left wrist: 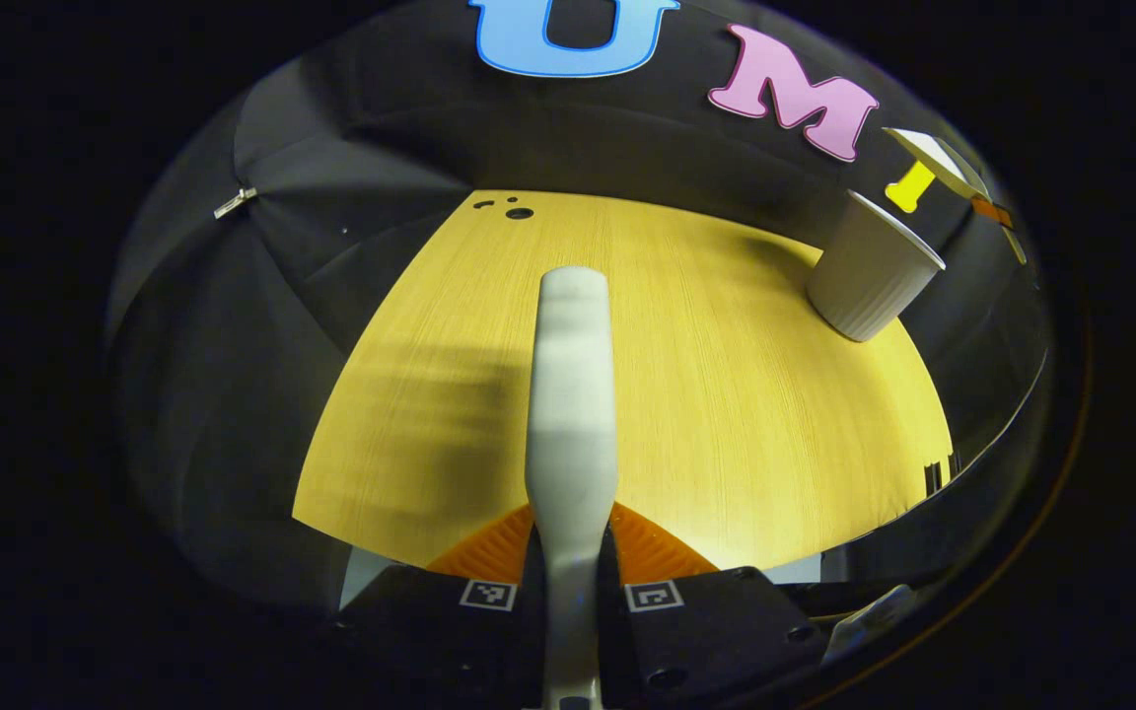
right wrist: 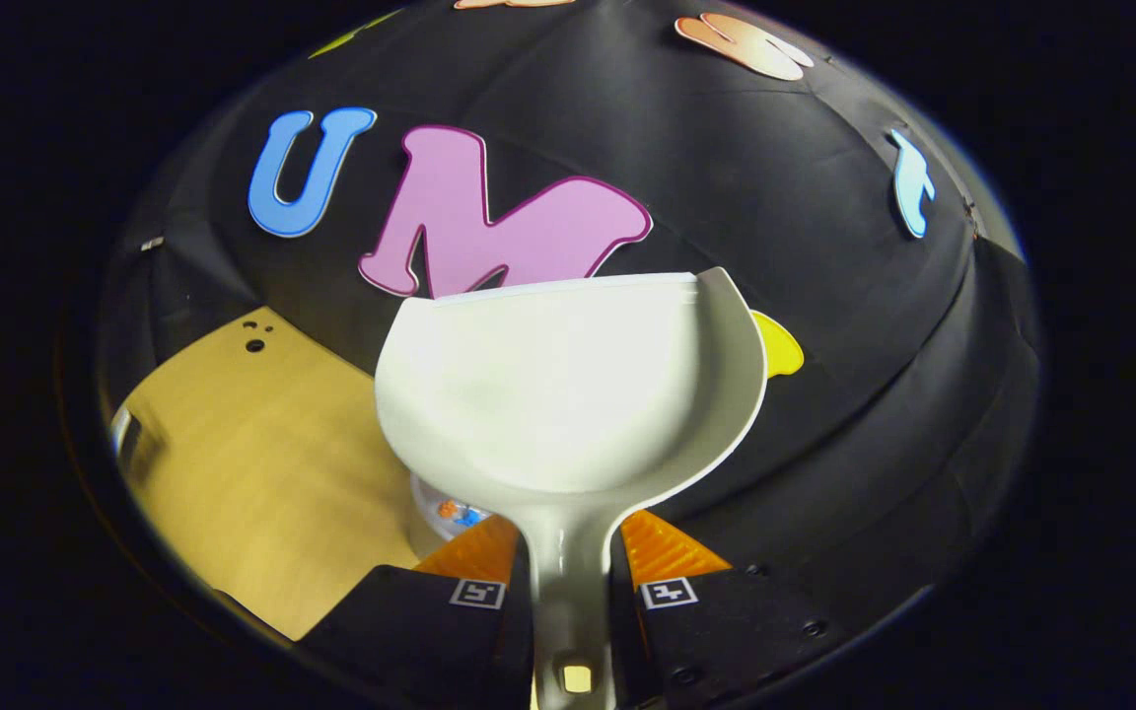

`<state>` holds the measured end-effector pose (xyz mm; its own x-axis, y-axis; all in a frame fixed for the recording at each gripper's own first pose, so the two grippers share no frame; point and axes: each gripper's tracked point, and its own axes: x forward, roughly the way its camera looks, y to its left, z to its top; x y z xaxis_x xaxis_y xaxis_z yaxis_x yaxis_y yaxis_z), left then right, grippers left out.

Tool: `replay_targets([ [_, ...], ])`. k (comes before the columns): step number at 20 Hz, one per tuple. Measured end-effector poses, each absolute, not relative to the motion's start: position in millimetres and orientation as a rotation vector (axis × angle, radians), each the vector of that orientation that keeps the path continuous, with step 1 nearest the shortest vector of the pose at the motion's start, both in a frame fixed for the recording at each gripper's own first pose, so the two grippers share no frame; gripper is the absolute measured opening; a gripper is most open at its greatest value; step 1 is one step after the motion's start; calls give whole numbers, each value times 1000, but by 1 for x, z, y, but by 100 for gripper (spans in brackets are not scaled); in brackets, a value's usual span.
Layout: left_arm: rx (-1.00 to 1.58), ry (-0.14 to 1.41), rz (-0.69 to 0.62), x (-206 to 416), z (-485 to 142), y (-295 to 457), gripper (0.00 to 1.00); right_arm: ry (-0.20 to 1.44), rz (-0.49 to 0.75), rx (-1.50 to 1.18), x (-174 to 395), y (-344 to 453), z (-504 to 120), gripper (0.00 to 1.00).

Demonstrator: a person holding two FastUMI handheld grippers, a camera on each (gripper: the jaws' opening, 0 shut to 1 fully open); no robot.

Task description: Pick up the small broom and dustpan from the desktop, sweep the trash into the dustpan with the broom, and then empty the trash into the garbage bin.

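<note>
While the pale dustpan [right wrist: 568, 394] hangs tilted above the ribbed garbage bin [left wrist: 869, 271] at the desktop [left wrist: 726, 414] edge, right gripper [right wrist: 573, 562] clamps its handle; left gripper [left wrist: 573, 542] grips the white broom [left wrist: 573, 394] handle.

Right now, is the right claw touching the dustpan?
Touching. The right gripper view shows the right claw shut on the dustpan handle, a finger pressed against each side.

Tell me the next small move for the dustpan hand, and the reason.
Probably lower the dustpan and set it back on the desk. The right gripper holds it by the handle, its scoop looks empty, and coloured bits already lie in the bin just beneath it, so the emptying seems done.
</note>
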<state>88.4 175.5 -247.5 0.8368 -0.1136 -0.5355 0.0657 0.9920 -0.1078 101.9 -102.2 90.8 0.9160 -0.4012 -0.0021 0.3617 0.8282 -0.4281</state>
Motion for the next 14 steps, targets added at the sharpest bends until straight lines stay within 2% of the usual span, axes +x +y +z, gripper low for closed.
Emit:
replay_targets([
  [1, -91, 574, -96, 87, -252, 176, 26, 82, -389, -396, 102, -102, 89, 38],
  [2, -98, 575, -96, 87, -257, 175, 26, 79, -367, -354, 103, -102, 87, 35],
  [3, -113, 578, -94, 88, -262, 174, 26, 76, -346, -308, 104, -103, 86, 39],
  [6, -148, 573, -95, 91, -270, 169, 26, 79, -285, -197, 109, -108, 76, 31],
  [7, -145, 571, -96, 92, -271, 170, 26, 85, -275, -179, 110, -105, 69, 39],
  [8, -135, 571, -98, 93, -273, 170, 26, 89, -262, -161, 112, -104, 66, 35],
  [10, -99, 566, -101, 98, -275, 170, 25, 103, -225, -131, 118, -103, 55, 35],
  [11, -81, 567, -106, 101, -275, 171, 25, 118, -206, -113, 121, -103, 49, 39],
  [12, -65, 566, -110, 105, -275, 170, 25, 133, -182, -91, 123, -102, 42, 31],
  [14, -41, 565, -119, 115, -274, 168, 25, 174, -134, -50, 125, -97, 33, 35],
])
